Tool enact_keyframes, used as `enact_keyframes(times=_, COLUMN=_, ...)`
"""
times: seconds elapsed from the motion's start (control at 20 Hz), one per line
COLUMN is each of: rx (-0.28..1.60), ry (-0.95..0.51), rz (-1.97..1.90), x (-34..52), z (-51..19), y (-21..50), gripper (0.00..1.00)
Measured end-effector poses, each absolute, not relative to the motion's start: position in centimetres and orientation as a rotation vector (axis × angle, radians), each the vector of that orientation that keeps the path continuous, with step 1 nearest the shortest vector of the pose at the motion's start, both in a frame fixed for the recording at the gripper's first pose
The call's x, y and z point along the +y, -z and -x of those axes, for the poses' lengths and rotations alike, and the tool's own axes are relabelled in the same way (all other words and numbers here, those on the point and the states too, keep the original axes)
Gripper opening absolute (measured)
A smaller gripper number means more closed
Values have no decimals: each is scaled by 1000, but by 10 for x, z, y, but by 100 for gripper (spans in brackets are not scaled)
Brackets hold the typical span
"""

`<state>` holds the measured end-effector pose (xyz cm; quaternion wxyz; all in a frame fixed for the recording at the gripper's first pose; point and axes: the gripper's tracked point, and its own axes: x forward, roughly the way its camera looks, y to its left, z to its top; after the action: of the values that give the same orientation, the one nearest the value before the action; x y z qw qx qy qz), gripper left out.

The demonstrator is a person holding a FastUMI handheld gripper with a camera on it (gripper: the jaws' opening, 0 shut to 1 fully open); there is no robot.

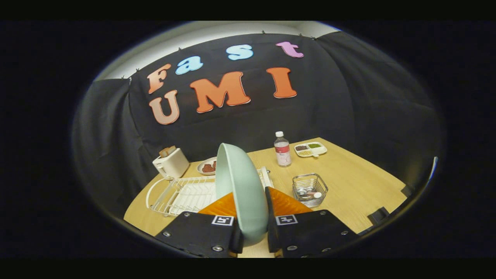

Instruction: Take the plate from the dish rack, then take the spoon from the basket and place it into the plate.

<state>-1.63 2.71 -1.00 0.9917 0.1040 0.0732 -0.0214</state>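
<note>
At bottom centre of the frame, my claw (254, 228) is clamped on the plate (240, 186), one finger on each face, plate standing on edge between them and lifted above the dish rack (182, 193), which sits just left of the fingers. Step one looks done: plate is out of the rack. Just right of the fingers, the wire basket (310, 188) holds the spoon (310, 193), lying low inside. Further back: bottle (282, 149) mid-frame, divided tray (310, 149) to its right, toaster (171, 162) left of centre, small dish (206, 166) beside it. Next move, my read: lay the plate flat on bare table (360, 186), release, then go for the spoon.
</note>
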Motion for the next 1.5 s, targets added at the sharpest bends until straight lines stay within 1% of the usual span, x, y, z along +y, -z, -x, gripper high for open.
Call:
enact_keyframes(times=0.3, rx=236, ry=-33, rz=-334, x=29, z=55, y=67, gripper=25)
enact_keyframes(times=0.65, rx=383, ry=-113, rz=-545, x=51, z=75, y=142, gripper=25)
enact_keyframes(times=1.15, rx=490, ry=-104, rz=-768, x=72, z=72, y=191, gripper=25)
enact_keyframes(times=1.3, rx=509, ry=-102, rz=-780, x=79, z=66, y=203, gripper=25)
enact_keyframes(times=1.5, rx=525, ry=-90, rz=-777, x=77, z=64, y=205, gripper=28)
